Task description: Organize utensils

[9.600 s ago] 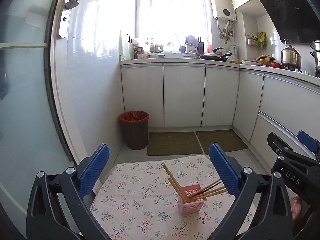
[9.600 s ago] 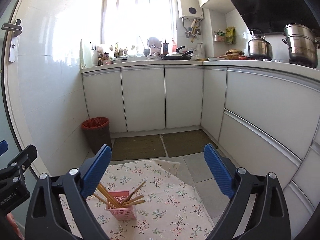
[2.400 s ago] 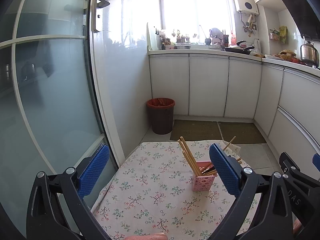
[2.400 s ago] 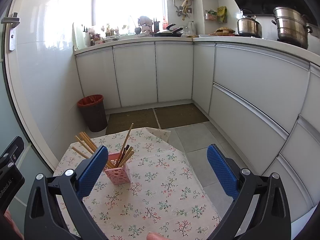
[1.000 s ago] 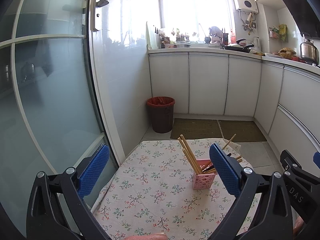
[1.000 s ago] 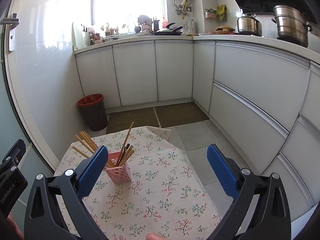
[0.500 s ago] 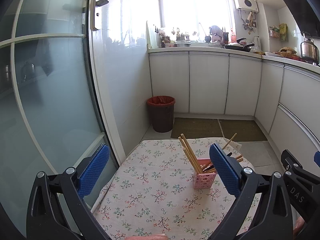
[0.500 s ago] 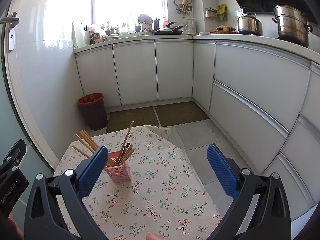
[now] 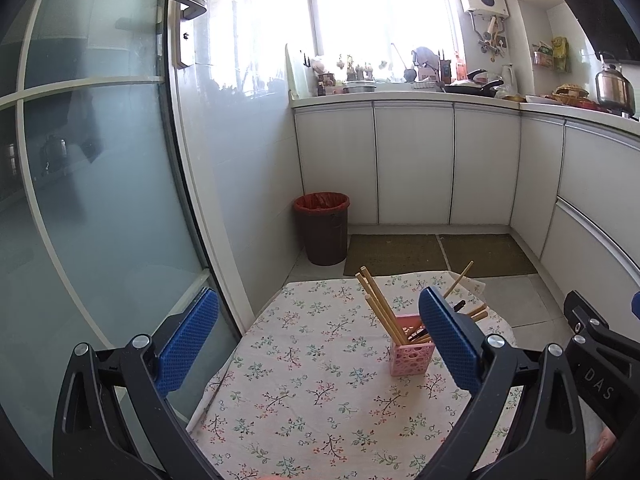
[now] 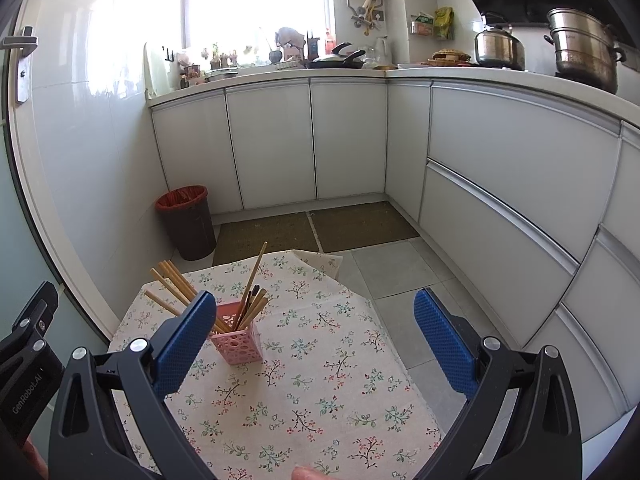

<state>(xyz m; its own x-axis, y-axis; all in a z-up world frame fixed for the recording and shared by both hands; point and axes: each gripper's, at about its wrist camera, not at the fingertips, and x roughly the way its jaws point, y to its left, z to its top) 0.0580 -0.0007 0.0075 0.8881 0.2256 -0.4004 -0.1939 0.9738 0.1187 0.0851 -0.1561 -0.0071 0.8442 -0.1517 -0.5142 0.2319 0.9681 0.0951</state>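
Both grippers held up above the table, nothing between the fingers of either.

Left gripper [image 9: 318,344]: blue-padded fingers spread wide, released. Right gripper [image 10: 316,344]: likewise spread wide, released.

Task item: small pink perforated plastic holder [image 9: 412,354], square, standing upright on the white floral-print tablecloth [image 9: 320,380] that covers the table. From the left wrist view it sits toward the right side of the cloth, partly behind my right-hand blue pad. From the right wrist view the same holder [image 10: 237,346] is just beyond my left-hand pad, toward the cloth's left side.

Inside it: a bundle of wooden chopsticks [image 9: 378,308], most leaning left, a few fanning right, one long stick tilted up on its own (a dark utensil sits among them, too small to identify).

Cloth otherwise bare. Neither gripper touches the holder.

Surroundings: brown waste bin with a red liner [image 9: 322,230] on the floor by the white cabinets [image 9: 414,164]; two olive floor mats [image 9: 440,248] past the table; frosted glass door [image 9: 100,184] at left.
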